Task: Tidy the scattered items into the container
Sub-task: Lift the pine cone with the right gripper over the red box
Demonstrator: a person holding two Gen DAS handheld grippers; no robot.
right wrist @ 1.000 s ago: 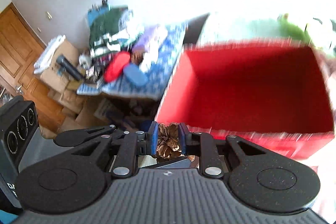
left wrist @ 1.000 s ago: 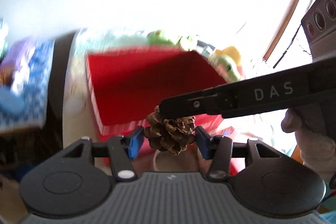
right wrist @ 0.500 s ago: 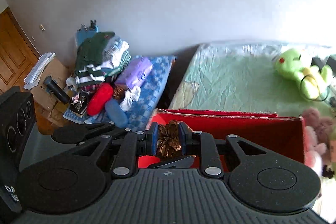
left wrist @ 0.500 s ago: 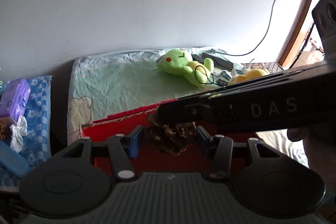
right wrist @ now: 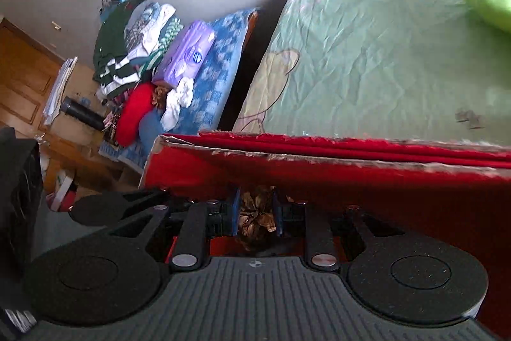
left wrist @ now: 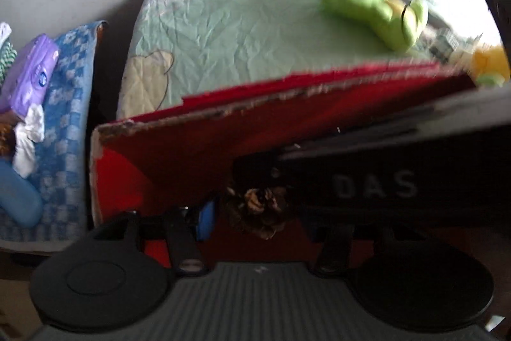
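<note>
Both my grippers [left wrist: 255,213] [right wrist: 255,213] pinching one pine cone [left wrist: 258,210] each, hovering inside red box [left wrist: 191,149]; release pending.

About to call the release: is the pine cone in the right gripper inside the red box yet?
Inside. The right gripper, shut on its pine cone, sits below the red box far rim, with red wall behind it.

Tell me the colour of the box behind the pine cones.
Red box, with a frayed pale rim; clearest in the right wrist view.
</note>
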